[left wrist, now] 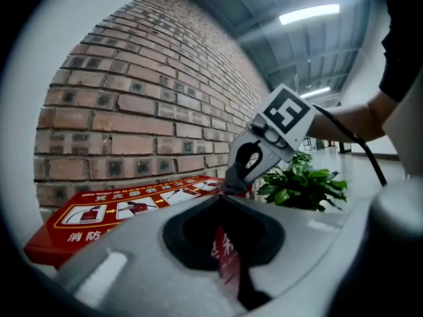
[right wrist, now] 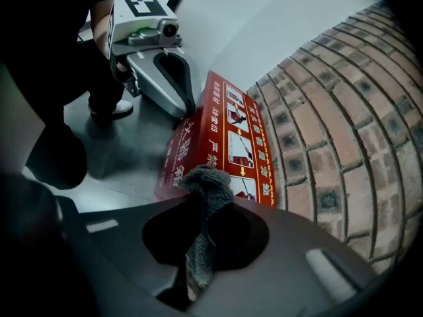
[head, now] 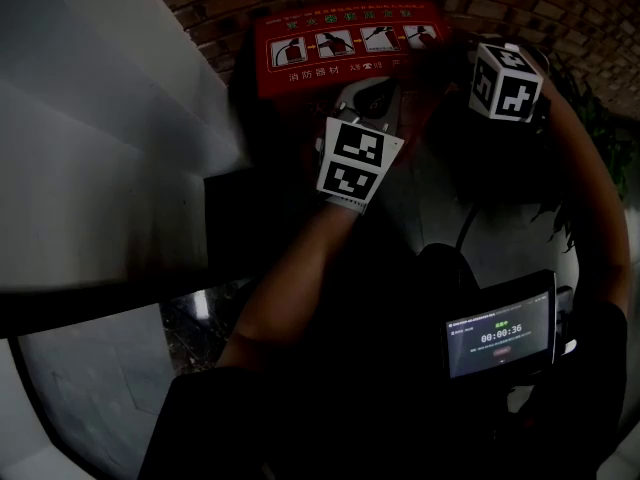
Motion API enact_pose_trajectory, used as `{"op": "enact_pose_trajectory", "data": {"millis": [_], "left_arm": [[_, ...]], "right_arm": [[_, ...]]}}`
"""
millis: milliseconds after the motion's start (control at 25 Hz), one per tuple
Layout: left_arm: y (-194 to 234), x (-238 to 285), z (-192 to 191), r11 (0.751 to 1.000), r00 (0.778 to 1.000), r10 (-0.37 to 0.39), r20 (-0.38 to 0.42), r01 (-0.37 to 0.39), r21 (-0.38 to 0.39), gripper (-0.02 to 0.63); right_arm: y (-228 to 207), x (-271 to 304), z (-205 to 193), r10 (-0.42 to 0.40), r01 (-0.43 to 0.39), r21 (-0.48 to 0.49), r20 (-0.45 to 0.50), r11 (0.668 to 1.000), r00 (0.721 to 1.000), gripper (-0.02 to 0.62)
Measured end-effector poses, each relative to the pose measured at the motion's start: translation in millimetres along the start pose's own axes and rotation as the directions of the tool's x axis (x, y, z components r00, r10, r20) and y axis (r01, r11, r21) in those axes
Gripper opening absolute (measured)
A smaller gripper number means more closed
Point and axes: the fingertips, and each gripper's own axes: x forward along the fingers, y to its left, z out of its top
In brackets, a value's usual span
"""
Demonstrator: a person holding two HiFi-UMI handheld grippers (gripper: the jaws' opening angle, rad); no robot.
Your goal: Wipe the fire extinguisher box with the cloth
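Left gripper found clamped on an edge of the red fire extinguisher box; we see a strip of its lettered face pinched between the jaws. Ahead of that gripper, the box's pictogram panel runs along the foot of the brick wall. Right gripper, facing the left one across the box, is clenched on a grey cloth. We record the cloth's bunched end touching the box top just beyond the right gripper's tips. A green plant stands behind the right gripper.
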Motion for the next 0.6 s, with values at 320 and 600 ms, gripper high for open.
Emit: {"op": "enact_pose_trajectory", "data": {"millis": [320,600], "left_arm": [[4.0,-18.6,-1.8,0.999,0.999,-0.002,0.038,0.003,-0.044,0.003],[-1.6,-47.0,16.7,0.993,0.988,-0.046,0.151,0.062,-0.103,0.003]], "right_arm": [[0.3,-22.5,29.8,-0.077,0.054,0.137,0.165,0.989,0.983,0.032],[11.6,-63.8,80.8,-0.445,0.071,0.597,0.507,0.799,0.738,0.032]]}}
